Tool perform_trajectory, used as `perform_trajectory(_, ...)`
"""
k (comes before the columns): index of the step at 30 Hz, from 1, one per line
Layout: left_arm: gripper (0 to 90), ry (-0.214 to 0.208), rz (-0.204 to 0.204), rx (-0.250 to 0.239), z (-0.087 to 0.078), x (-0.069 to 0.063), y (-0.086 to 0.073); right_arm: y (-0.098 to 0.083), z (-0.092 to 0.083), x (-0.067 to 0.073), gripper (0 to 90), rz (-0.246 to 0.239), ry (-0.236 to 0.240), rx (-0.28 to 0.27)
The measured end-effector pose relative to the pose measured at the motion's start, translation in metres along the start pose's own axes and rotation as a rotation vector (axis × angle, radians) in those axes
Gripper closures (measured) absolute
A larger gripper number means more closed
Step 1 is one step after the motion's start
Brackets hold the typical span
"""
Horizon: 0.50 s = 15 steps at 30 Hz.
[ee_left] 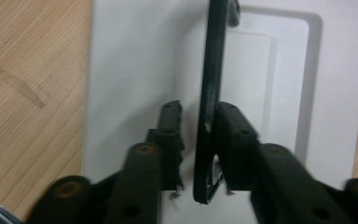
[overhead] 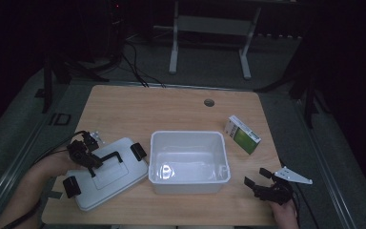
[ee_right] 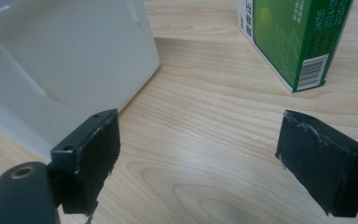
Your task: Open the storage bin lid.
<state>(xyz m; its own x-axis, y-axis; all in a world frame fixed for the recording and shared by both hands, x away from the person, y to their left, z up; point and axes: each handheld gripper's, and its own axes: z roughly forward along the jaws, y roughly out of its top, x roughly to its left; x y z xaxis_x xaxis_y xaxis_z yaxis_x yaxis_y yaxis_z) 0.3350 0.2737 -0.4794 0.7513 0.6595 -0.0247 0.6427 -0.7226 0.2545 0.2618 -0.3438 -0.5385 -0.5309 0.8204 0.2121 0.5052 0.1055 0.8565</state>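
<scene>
Right claw (overhead: 256,177) sits wide open and empty on the tabletop (overhead: 138,109). Left claw (overhead: 91,161) straddles the lid (overhead: 106,176) handle (ee_left: 210,93), not fully pinched; I'd squeeze square before lifting toward the bin (overhead: 189,161). Green box (overhead: 242,134) sits beyond.

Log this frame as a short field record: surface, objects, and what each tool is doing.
surface: light wooden table
container: open white plastic bin, centre
lid: white plastic lid with black handle and clips, left of bin
box: green-and-white carton, right of bin
left tool: jaws around the lid's black handle, small gap on one side
right tool: open, empty, above table
</scene>
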Motion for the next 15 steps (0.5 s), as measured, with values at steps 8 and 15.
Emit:
perform_trajectory(8, 47.0, -0.021, -0.04, 0.029, -0.001, 0.0, 0.004, 0.002, 0.0, 0.002, 10.6, -0.012, -0.023, 0.057)
perform_trajectory(15, 37.4, -0.022, -0.037, 0.029, -0.001, -0.002, 0.003, 0.009, -0.011, -0.006, 15.0, 0.007, -0.058, 0.077)
